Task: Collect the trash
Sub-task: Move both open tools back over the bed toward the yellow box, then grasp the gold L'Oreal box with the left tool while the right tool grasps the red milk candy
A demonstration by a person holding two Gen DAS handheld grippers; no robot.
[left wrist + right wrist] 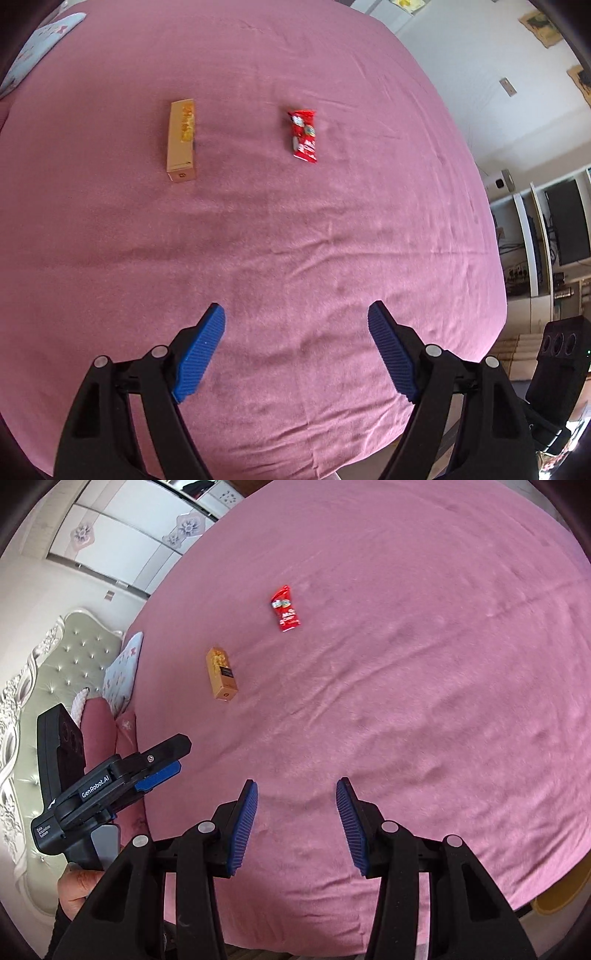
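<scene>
pink bedspread (295,229) — red wrapper (303,135) well beyond left gripper (296,314)

Black tongs (295,321), ribbed blue pads (201,350).

Left wrist view. The left gripper (296,314), jaws spread with nothing between its 2 blue ribbed pads (201,354), hangs above a pink bedspread (332,240). Well ahead lie a tan carton (181,140) and, apart to its right, a red snack wrapper (303,135), print blurred, possibly crumpled. Shelving (554,236) stands beyond the edge.
</scene>
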